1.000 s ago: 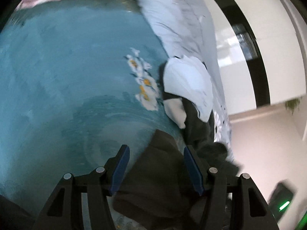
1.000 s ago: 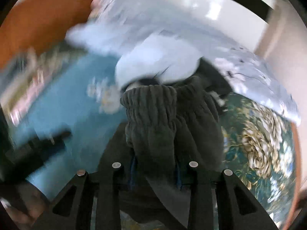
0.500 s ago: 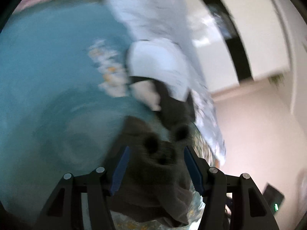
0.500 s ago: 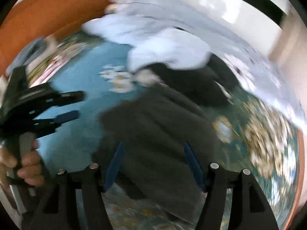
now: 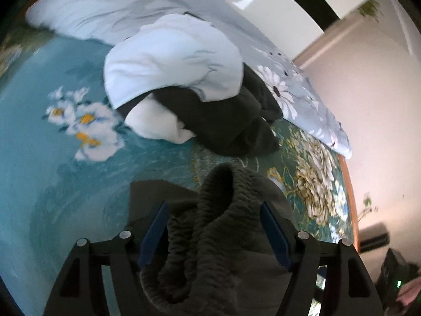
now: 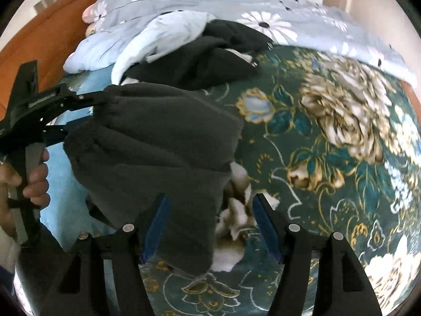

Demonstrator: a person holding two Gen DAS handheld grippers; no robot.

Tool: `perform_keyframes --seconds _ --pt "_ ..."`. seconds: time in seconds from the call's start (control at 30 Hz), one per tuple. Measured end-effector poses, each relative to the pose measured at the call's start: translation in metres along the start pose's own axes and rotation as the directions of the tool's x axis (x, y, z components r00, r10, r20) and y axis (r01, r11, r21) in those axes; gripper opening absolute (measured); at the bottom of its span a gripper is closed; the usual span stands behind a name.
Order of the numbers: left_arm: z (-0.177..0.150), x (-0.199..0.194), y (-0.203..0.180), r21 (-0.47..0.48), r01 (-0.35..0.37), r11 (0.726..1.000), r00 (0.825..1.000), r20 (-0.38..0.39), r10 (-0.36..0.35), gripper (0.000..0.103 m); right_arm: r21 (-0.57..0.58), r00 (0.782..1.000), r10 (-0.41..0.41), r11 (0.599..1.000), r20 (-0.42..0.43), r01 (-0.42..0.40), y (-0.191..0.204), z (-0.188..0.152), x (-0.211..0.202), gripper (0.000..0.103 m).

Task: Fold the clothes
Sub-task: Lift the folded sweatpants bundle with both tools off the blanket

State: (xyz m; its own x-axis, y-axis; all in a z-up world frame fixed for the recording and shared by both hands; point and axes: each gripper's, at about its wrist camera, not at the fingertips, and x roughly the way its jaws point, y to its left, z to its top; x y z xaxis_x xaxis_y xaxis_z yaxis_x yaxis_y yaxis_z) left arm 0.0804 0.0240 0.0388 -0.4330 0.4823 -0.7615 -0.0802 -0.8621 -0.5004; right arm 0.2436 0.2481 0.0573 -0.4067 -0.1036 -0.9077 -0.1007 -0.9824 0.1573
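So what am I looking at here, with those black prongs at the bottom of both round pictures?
No robot: a person holds a hand-held claw in each hand, each carrying a fisheye camera looking along its prongs. One picture is from the left claw, the other from the right claw. Both look down on a teal flowered bedspread with a heap of dark and pale clothes. The dark grey fleece garment hangs bunched in the left claw; the right claw is open, its blue pads clear of the cloth.

Garment (image 5: 210, 237) on bedspread (image 5: 39, 131), clothes pile (image 5: 184, 79) behind
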Motion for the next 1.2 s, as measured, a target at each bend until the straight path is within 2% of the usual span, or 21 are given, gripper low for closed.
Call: perform_keyframes --seconds 0.03,0.07,0.17,0.23,0.27,0.3,0.4,0.53,0.63,0.73,0.8,0.87,0.93,1.07,1.13,1.2 --pt "0.000 0.002 -0.008 0.041 -0.014 0.999 1.000 -0.012 0.015 0.055 0.014 1.000 0.003 1.000 -0.007 -0.003 -0.004 0.001 0.004 0.067" --pt "-0.001 0.004 -0.016 0.087 -0.038 0.995 0.999 -0.028 0.041 0.053 0.027 1.000 0.010 1.000 -0.010 -0.010 -0.007 0.002 0.007 0.067" --pt "-0.005 0.009 -0.041 0.230 -0.103 0.968 0.993 -0.033 0.113 0.052 0.039 1.000 0.027 0.999 -0.006 -0.027 -0.012 0.007 0.012 0.067" --pt "-0.005 0.009 -0.043 0.222 -0.078 0.972 0.995 -0.047 0.091 0.047 0.044 0.999 0.037 0.998 0.003 -0.037 -0.013 0.010 0.013 0.067" --pt "-0.005 0.008 -0.042 0.200 -0.067 0.978 0.996 -0.046 0.078 0.038 0.049 0.999 0.042 0.998 0.006 -0.042 -0.013 0.010 0.014 0.067" --pt "-0.006 0.004 -0.041 0.189 -0.071 0.979 0.996 -0.032 0.078 0.018 0.054 0.999 0.047 0.997 0.010 -0.048 -0.014 0.011 0.015 0.067" --pt "-0.010 -0.016 -0.049 0.202 -0.053 0.978 0.999 0.004 0.054 0.011 0.078 0.998 0.066 0.995 0.010 -0.067 -0.019 0.010 0.016 0.067" --pt "-0.020 -0.050 -0.058 0.210 0.001 0.978 1.000 0.027 -0.006 0.009 0.070 0.994 0.105 0.992 0.031 -0.107 -0.019 0.011 0.013 0.067" --pt "-0.030 -0.052 -0.034 0.159 -0.048 0.986 0.999 0.009 0.048 0.009 0.046 0.982 0.176 0.983 0.076 -0.179 -0.011 0.014 0.004 0.067" --pt "-0.039 -0.033 0.014 0.040 -0.107 0.993 0.993 -0.042 0.109 0.010 0.014 0.972 0.218 0.975 0.087 -0.220 0.002 0.019 0.003 0.067" --pt "-0.044 -0.026 0.043 -0.066 -0.083 0.994 0.995 -0.061 0.079 0.011 0.001 0.970 0.229 0.973 0.079 -0.230 0.012 0.023 0.009 0.067" --pt "-0.047 -0.024 0.068 -0.192 -0.019 0.981 0.998 -0.056 0.008 0.013 -0.006 0.969 0.239 0.971 0.064 -0.239 0.022 0.027 0.017 0.067" --pt "-0.048 -0.024 0.079 -0.245 0.003 0.969 0.999 -0.051 -0.016 0.015 -0.006 0.968 0.249 0.968 0.040 -0.249 0.029 0.030 0.027 0.067" --pt "-0.049 -0.028 0.080 -0.262 -0.011 0.965 0.999 -0.047 -0.001 0.018 0.002 0.973 0.231 0.973 0.025 -0.231 0.031 0.033 0.036 0.067" --pt "-0.049 -0.045 0.075 -0.245 -0.051 0.968 0.999 0.000 0.052 0.014 -0.011 0.970 0.240 0.971 0.041 -0.240 0.031 0.032 0.032 0.067" --pt "-0.047 -0.066 0.066 -0.239 -0.021 0.971 0.997 0.067 0.038 0.014 -0.031 0.972 0.232 0.972 0.042 -0.231 0.031 0.031 0.032 0.067"
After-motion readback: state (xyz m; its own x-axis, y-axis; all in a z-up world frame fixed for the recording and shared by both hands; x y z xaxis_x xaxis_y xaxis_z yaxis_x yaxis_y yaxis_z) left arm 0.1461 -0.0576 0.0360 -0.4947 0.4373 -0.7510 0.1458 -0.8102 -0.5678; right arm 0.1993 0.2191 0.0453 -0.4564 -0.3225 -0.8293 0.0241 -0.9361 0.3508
